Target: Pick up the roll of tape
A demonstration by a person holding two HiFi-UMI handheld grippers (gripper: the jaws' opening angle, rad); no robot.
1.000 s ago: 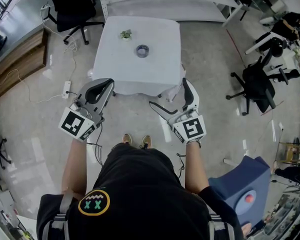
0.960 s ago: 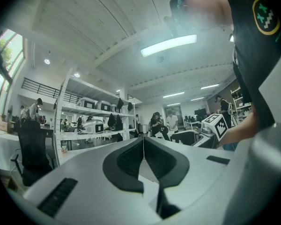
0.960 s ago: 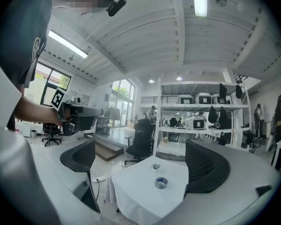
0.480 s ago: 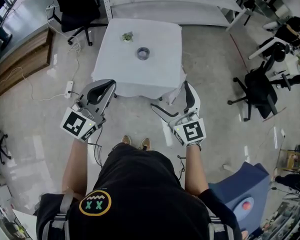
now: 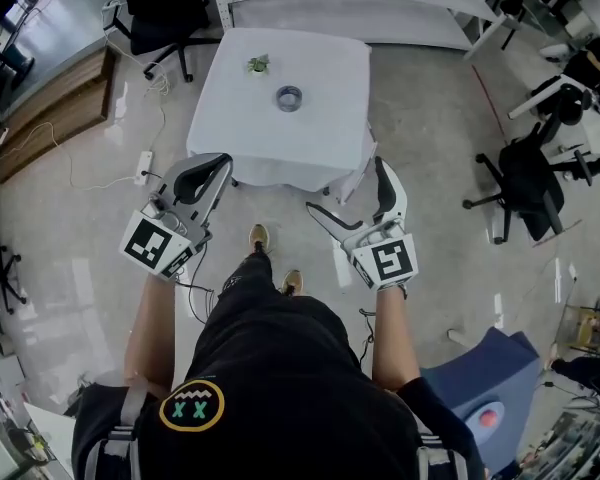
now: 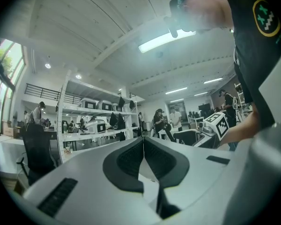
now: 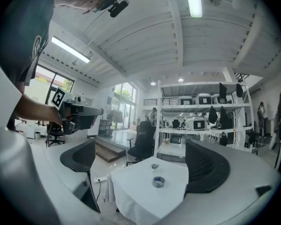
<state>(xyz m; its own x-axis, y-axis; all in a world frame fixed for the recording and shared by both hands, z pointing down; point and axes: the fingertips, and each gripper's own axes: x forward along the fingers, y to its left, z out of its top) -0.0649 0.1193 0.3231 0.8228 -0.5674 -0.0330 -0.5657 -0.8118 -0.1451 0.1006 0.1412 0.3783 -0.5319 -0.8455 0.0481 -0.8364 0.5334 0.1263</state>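
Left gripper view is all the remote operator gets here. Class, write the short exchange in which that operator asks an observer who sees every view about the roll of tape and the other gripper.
Operator: I see only shelves and ceiling. Where is the tape?
Observer: The roll of tape lies flat on the white-clothed table ahead of the person, beyond both grippers.
Operator: Is the other gripper ready for it?
Observer: The right gripper has its jaws wide apart with nothing held; its view looks toward the table, with the tape far off between the jaws.
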